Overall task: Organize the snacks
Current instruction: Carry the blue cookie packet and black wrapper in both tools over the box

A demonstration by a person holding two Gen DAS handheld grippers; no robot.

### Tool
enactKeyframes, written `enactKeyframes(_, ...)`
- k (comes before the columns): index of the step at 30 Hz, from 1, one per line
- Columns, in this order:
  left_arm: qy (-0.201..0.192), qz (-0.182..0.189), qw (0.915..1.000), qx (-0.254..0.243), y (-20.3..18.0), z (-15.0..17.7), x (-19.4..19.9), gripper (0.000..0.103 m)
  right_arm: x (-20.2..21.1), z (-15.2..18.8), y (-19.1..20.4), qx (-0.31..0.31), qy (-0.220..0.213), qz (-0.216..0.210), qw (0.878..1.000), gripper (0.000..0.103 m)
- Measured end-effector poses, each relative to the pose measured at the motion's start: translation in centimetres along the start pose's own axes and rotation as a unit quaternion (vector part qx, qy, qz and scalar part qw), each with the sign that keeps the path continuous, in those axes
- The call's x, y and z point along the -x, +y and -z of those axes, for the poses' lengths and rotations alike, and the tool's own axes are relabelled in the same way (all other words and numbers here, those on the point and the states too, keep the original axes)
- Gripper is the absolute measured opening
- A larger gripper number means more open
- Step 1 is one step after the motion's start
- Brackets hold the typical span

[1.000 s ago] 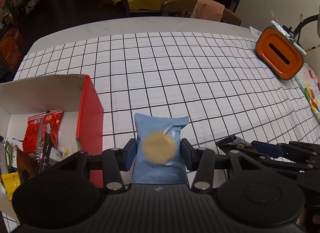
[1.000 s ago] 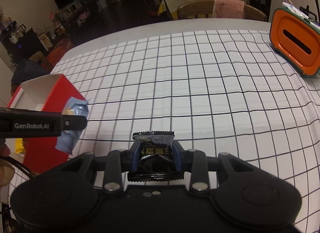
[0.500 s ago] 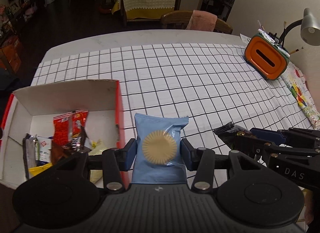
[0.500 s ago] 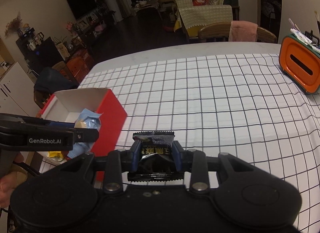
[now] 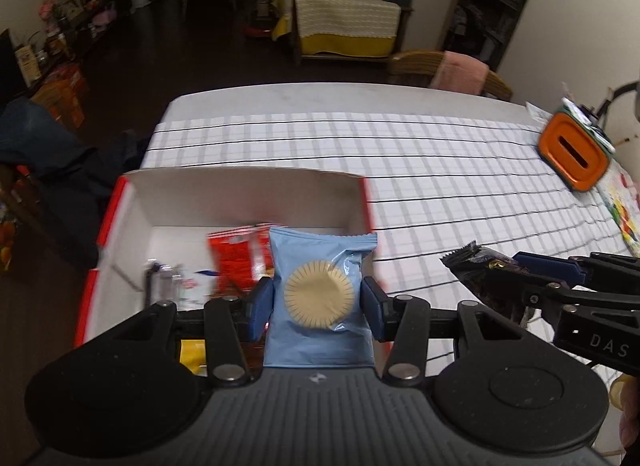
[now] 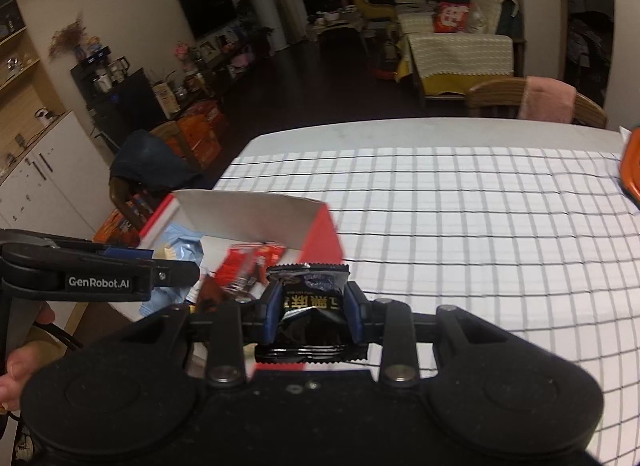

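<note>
My left gripper [image 5: 318, 306] is shut on a light blue snack packet [image 5: 320, 278] with a round biscuit printed on it, held above the right part of the red box [image 5: 248, 189] with white inner walls. A red snack packet [image 5: 236, 258] and several other snacks lie in the box. My right gripper [image 6: 312, 306] is shut on a black snack packet [image 6: 310, 294], hanging above the box's right wall [image 6: 324, 234]. In the left wrist view the right gripper [image 5: 516, 270] and its black packet [image 5: 476, 266] show at the right. The right wrist view has the left gripper [image 6: 152, 262] with the blue packet [image 6: 180, 246] at its left.
The table wears a white cloth with a black grid [image 5: 440, 169]. An orange holder [image 5: 572, 153] stands at the far right edge, with a colourful sheet [image 5: 624, 201] near it. A wooden chair with a pink cloth [image 5: 460, 71] stands behind the table. A hand [image 6: 20, 366] grips the left tool.
Both grippers have risen and moved left with their packets, from over the grid cloth to above the red box. The box's inside now shows more fully.
</note>
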State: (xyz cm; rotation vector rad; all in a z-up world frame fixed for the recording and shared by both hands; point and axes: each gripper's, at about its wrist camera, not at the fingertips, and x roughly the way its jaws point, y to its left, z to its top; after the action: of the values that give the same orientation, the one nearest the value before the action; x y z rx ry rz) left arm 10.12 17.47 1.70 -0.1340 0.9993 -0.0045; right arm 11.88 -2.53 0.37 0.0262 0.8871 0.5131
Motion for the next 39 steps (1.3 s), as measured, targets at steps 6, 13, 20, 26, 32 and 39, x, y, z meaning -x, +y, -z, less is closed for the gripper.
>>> enactKeyframes(6, 0.006, -0.023, 0.9995, 0.019, 4.6, 0.0, -1.0, 0.047, -3.1, -1.0, 3.3, 0.011, 0.000, -0.003, 1.000, 0.027)
enactKeyframes(13, 0.027, -0.046, 0.9979, 0.037, 8.9, 0.1, -3.6, 0.047, -6.1, -1.6, 3.7, 0.016, 0.017, 0.019, 1.000, 0.026)
enactKeyframes(20, 0.035, -0.015, 0.9982, 0.046, 9.3, 0.6, -5.0, 0.047, -5.9, 1.2, -0.7, -0.010, 0.057, 0.043, 0.997, 0.027)
enactKeyframes(26, 0.034, 0.019, 0.9978, 0.054, 7.2, 1.6, -5.0, 0.047, -5.9, 4.5, -3.5, -0.011, 0.092, 0.043, 0.995, 0.029)
enactKeyframes(32, 0.042, 0.039, 0.9969, 0.053, 4.8, 2.8, -5.1, 0.047, -7.0, 7.7, -4.2, 0.045, 0.132, 0.046, 0.989, 0.032)
enactKeyframes(39, 0.050, 0.031, 0.9966, 0.058, 3.4, 3.5, -5.3, 0.047, -7.9, 9.1, -4.6, 0.118, 0.138, 0.042, 0.982, 0.060)
